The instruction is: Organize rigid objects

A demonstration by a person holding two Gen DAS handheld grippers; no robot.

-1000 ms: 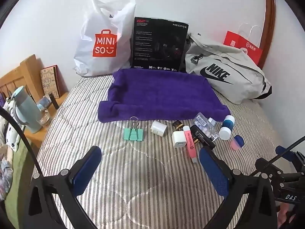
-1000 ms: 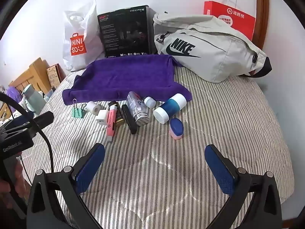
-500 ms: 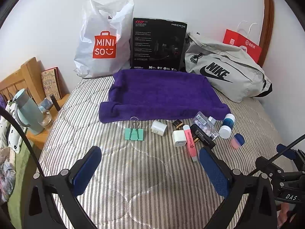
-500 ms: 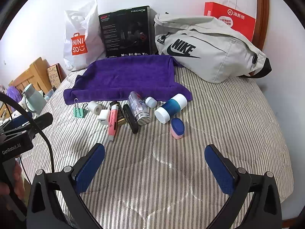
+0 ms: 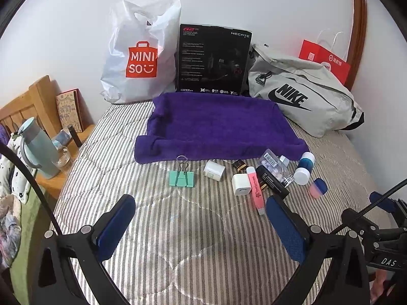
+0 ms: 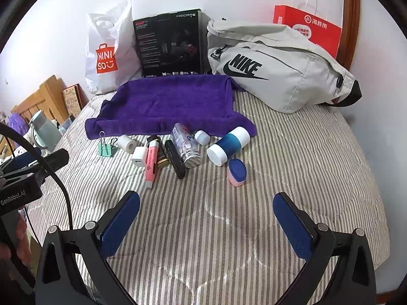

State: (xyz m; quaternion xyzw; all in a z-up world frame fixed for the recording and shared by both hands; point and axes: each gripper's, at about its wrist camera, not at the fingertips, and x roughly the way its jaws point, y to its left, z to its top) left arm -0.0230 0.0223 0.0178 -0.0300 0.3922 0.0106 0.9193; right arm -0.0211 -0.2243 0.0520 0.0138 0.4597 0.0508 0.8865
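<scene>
Hovering above the striped bed, both tongs gape wide and hold nothing. Left tongs sit low over bare quilt; right tongs do the same, off to the left tongs' right side.

Small rigid items lie in a loose row ahead of both tongs, just short of the purple towel. Straight ahead of the left tongs: green binder clip and a white roll. Ahead and rightward of them: white charger cube touching a pink highlighter, a black stick beside that, a small brown bottle behind, then a clear pill bottle.

Ahead of the right tongs and slightly left: the pill bottle on its side, a small white cap near it. Dead ahead: blue-and-white jar lying down, touching the towel edge. Nearest to the right tongs: pink-and-blue case.

Far beyond the towel, against the wall: white Miniso bag, black box, grey Nike bag, red paper bag.
</scene>
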